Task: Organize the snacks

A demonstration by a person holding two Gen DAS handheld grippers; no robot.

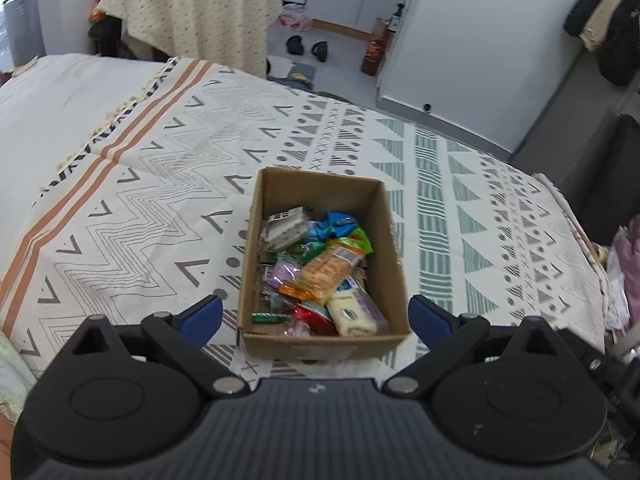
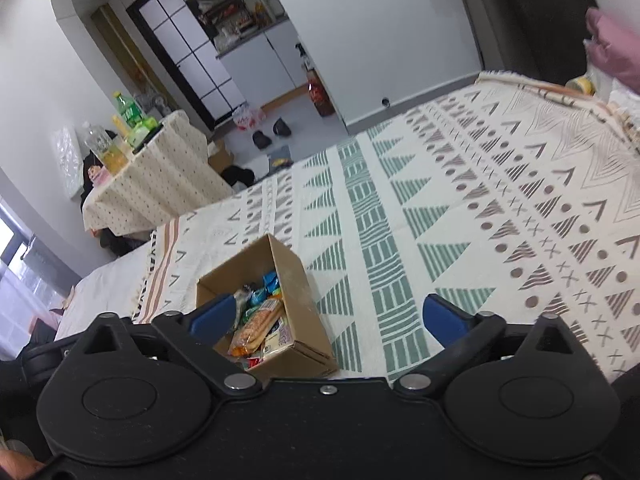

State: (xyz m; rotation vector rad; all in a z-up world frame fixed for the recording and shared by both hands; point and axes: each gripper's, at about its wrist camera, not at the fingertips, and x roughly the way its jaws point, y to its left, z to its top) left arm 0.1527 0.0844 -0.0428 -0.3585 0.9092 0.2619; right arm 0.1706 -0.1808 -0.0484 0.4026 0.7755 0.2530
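A patterned cloth (image 1: 168,184) covers the bed. Behind stands a covered table (image 2: 160,184) with bottles (image 2: 127,110); slippers (image 1: 308,46) lie on the floor.

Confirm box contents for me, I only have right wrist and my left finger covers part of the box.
Observer: From the left wrist view the cardboard box is fully visible, open-topped, packed with wrapped snacks.
Operator: What's nearest the front wall?
Observer: A pale cream packet lies at the front right, with a red wrapper beside it.
Operator: Is the left tool touching the box?
Observer: No. The left tool is open, its blue fingers spread either side of the box and holding nothing.
Operator: Any snacks loose on the cloth?
Observer: None visible on the patterned cloth around the box in that view.
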